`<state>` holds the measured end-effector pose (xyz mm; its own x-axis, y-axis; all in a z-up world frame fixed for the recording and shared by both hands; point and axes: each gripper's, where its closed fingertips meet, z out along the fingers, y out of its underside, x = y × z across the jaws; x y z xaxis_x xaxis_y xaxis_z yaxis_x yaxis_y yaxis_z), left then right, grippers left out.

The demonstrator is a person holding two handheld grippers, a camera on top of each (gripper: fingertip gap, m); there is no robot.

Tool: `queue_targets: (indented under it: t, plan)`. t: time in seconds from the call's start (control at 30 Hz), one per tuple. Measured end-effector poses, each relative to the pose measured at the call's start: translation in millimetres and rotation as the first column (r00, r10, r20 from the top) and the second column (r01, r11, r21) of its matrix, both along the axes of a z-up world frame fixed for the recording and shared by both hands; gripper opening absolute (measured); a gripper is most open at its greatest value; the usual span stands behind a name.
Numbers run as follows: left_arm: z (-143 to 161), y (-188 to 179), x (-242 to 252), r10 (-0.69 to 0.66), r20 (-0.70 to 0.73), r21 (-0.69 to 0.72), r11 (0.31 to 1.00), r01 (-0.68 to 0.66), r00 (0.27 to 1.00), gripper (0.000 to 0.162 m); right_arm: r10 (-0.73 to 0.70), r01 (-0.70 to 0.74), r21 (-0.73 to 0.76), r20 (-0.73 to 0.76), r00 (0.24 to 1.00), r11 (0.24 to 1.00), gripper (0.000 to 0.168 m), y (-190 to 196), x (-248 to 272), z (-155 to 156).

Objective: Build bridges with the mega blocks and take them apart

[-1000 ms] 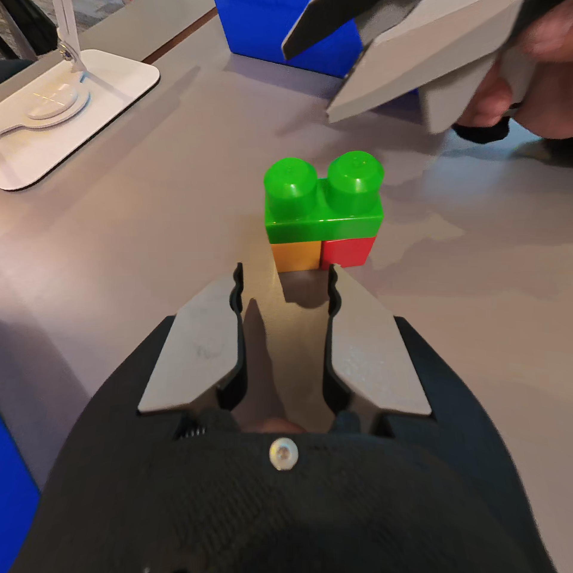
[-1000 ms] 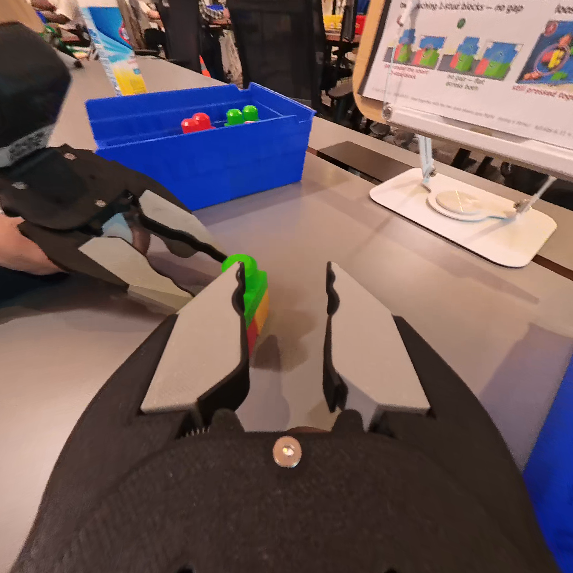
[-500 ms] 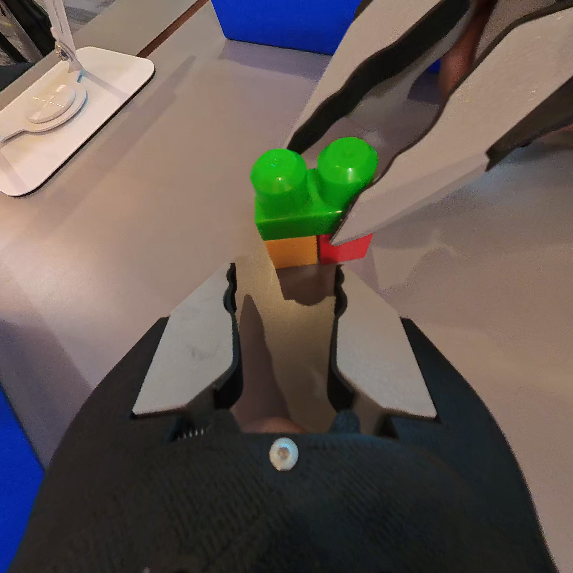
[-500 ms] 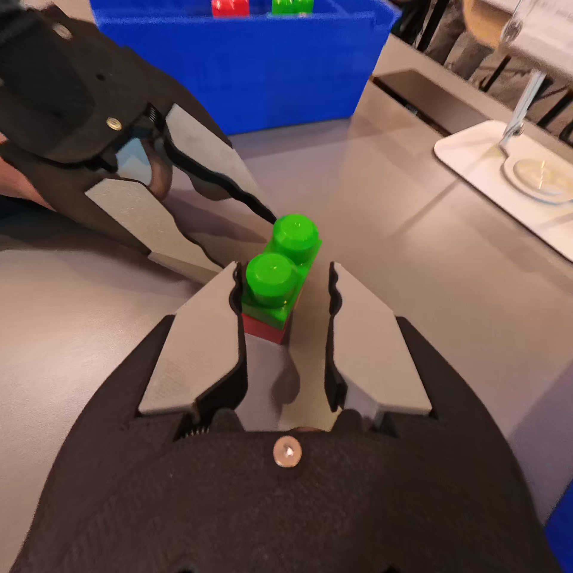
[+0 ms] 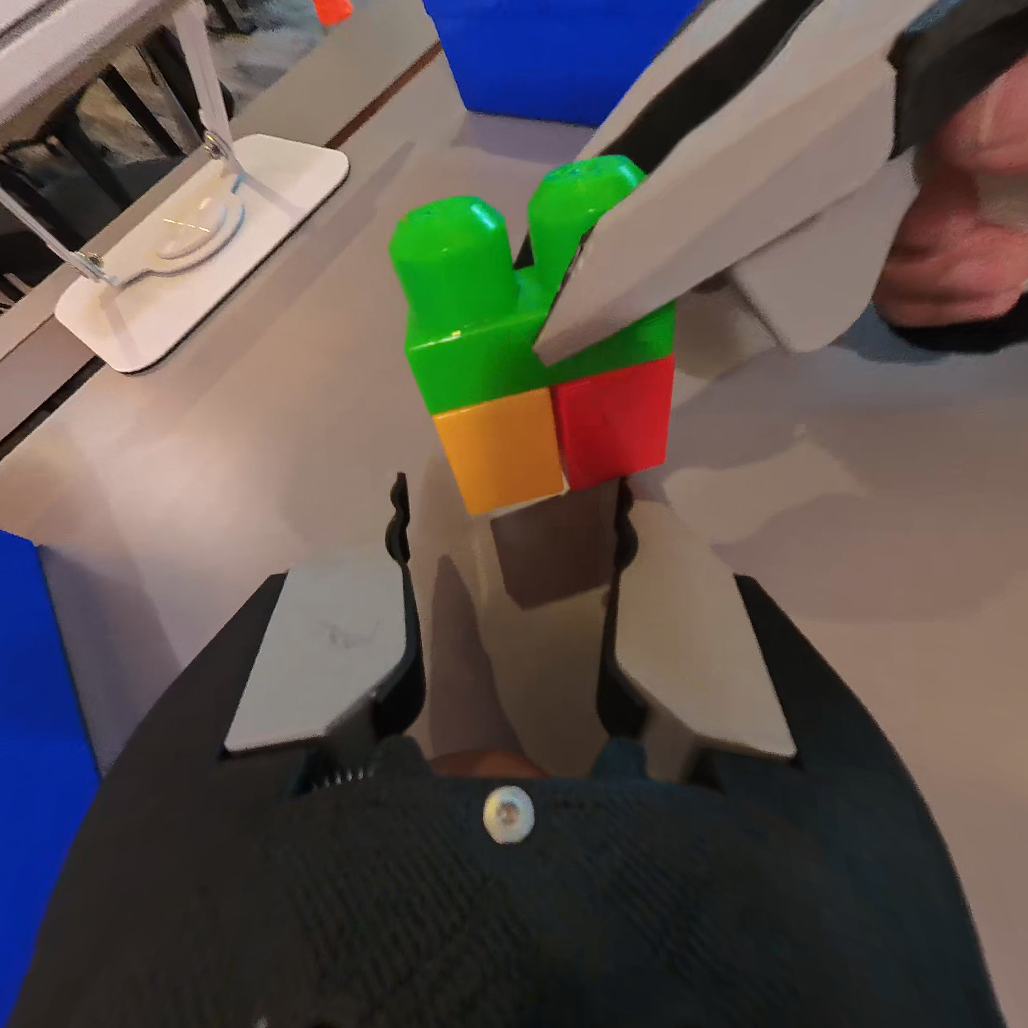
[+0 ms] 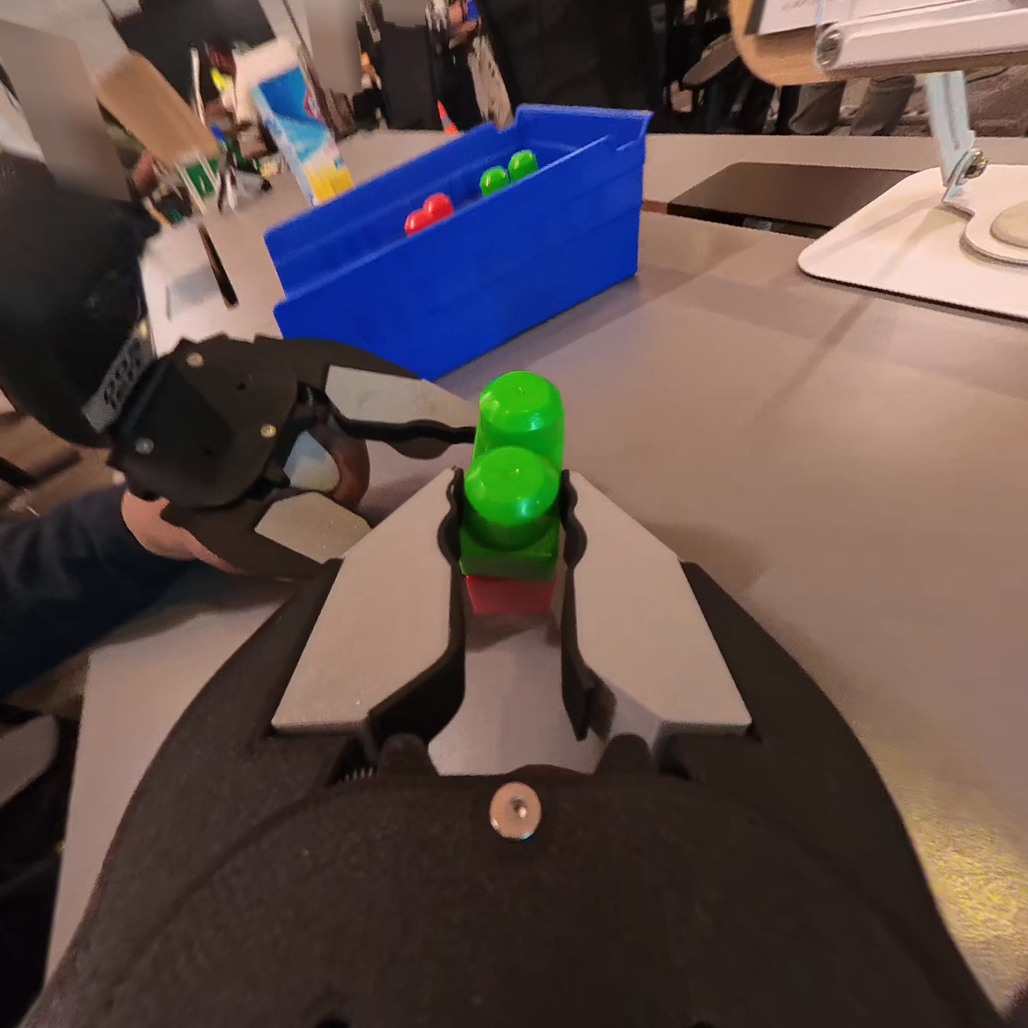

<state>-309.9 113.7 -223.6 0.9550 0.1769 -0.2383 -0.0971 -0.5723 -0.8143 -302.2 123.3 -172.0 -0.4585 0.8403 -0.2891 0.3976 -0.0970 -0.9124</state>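
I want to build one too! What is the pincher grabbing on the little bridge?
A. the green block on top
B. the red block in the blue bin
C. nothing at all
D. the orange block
A: the right gripper is shut on the green block, its fingers pressed against both sides, while the orange block and red block hang beneath it, untouched by any finger.

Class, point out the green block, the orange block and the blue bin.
green block [image 5: 473,356], left wrist view, front face.
orange block [image 5: 500,448], left wrist view, front face.
blue bin [image 6: 461,295], right wrist view, near outer wall.
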Motion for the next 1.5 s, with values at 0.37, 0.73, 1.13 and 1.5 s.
queue_targets:
  t: [0.37, 0.73, 1.13, 1.5]
  plan:
    - [11.5, 7.8, 6.7, -0.012, -0.033, 0.069, 0.998, 0.014, 0.999, 0.075, -0.067, 0.062, -0.187, -0.019, 0.998, 0.98, 0.031, 7.8, -5.2, 12.6]
    - [24.0, 11.4, 6.9, 0.017, 0.013, 0.153, 0.988, -0.018, 1.0, 0.09, -0.069, 0.055, -0.151, -0.091, 0.993, 0.987, 0.031, -16.6, -0.2, 23.6]
    - [25.8, 7.2, -2.6, 0.08, -0.12, 0.117, 0.991, -0.066, 0.99, 0.088, -0.076, 0.065, -0.089, -0.125, 0.989, 0.994, 0.032, -24.5, 2.5, 26.0]
    - [30.7, 7.5, -1.6, 0.076, -0.114, 0.144, 0.988, -0.059, 0.991, 0.089, -0.068, 0.056, -0.106, -0.12, 0.99, 0.993, 0.032, -28.9, 2.9, 24.7]
